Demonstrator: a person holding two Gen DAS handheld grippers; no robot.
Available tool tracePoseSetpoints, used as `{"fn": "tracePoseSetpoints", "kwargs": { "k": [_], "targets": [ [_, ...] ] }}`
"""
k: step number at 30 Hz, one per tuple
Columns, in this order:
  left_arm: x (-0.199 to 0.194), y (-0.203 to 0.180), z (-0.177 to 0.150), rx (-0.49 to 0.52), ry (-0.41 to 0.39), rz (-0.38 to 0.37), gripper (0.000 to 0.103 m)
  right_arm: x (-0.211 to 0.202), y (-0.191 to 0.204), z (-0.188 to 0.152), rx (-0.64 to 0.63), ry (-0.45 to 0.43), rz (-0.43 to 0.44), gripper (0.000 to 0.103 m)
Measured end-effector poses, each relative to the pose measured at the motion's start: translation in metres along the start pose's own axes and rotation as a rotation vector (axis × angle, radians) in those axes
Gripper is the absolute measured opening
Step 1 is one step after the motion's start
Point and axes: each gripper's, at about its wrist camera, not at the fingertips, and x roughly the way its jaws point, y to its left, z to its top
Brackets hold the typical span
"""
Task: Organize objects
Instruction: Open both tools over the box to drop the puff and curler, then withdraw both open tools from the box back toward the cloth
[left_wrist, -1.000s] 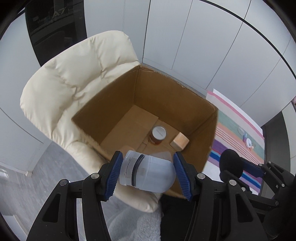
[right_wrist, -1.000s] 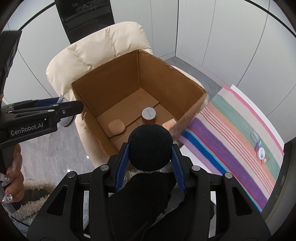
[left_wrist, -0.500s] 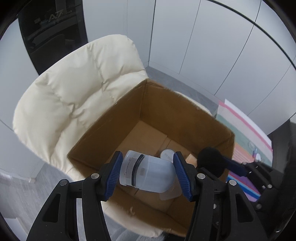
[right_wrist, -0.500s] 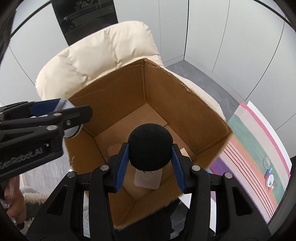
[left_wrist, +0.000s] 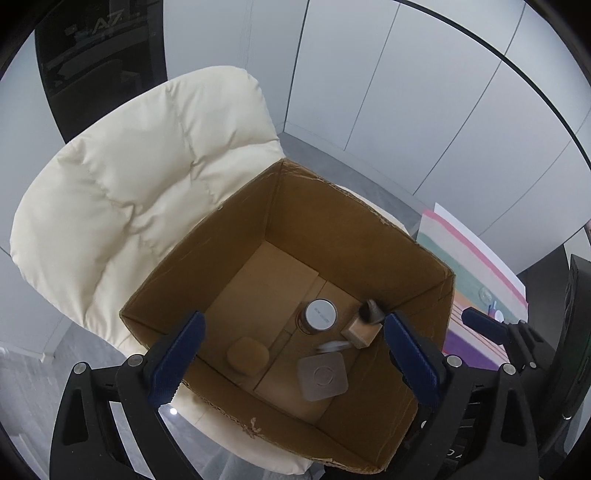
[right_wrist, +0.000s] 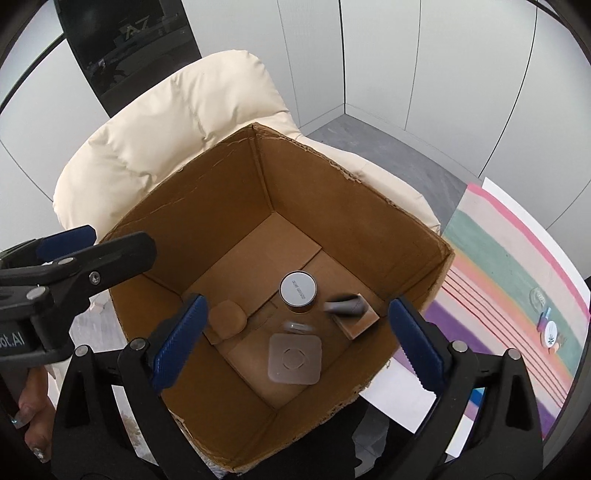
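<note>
Both my left tool (left_wrist: 291, 350) and right tool (right_wrist: 295, 339) hang spread wide and empty over the cardboard box (right_wrist: 332, 206) at frame centre. Inside lie a jar (right_wrist: 297, 288), square container (right_wrist: 294, 359) and tan pad (right_wrist: 226, 319). Small items (right_wrist: 550, 330) wait on the striped mat (right_wrist: 498, 266), lower right.

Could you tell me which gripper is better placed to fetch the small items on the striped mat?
Probably the right gripper. It and the left gripper are both open over the cardboard box, but the striped mat with the small items lies on the right gripper's side.
</note>
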Motion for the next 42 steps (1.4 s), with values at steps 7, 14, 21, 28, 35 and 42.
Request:
{"fn": "tracePoseSetpoints", "kwargs": {
  "k": [7,14,21,28,35,42],
  "targets": [
    [-0.01,-0.004,-0.002,0.005,-0.015,0.004,0.098,-0.009,0.002,-0.001,-0.012,-0.011,-0.007,0.1],
    [-0.02,-0.003,-0.009,-0.001,-0.018,0.012,0.098,-0.018,0.0,-0.004,-0.001,-0.028,-0.014,0.1],
    [-0.035,-0.008,-0.018,-0.001,-0.023,0.018,0.098,-0.038,-0.004,-0.013,-0.005,-0.044,-0.03,0.1],
    [-0.061,-0.02,-0.043,0.023,-0.038,0.013,0.098,-0.075,-0.012,-0.039,0.016,-0.065,-0.044,0.1],
    [-0.088,-0.034,-0.088,0.054,-0.055,0.004,0.098,-0.105,-0.022,-0.084,0.046,-0.054,-0.056,0.1],
    [-0.1,-0.036,-0.129,0.052,-0.015,-0.016,0.098,-0.125,-0.026,-0.135,0.056,-0.017,-0.063,0.1]
  ]
}}
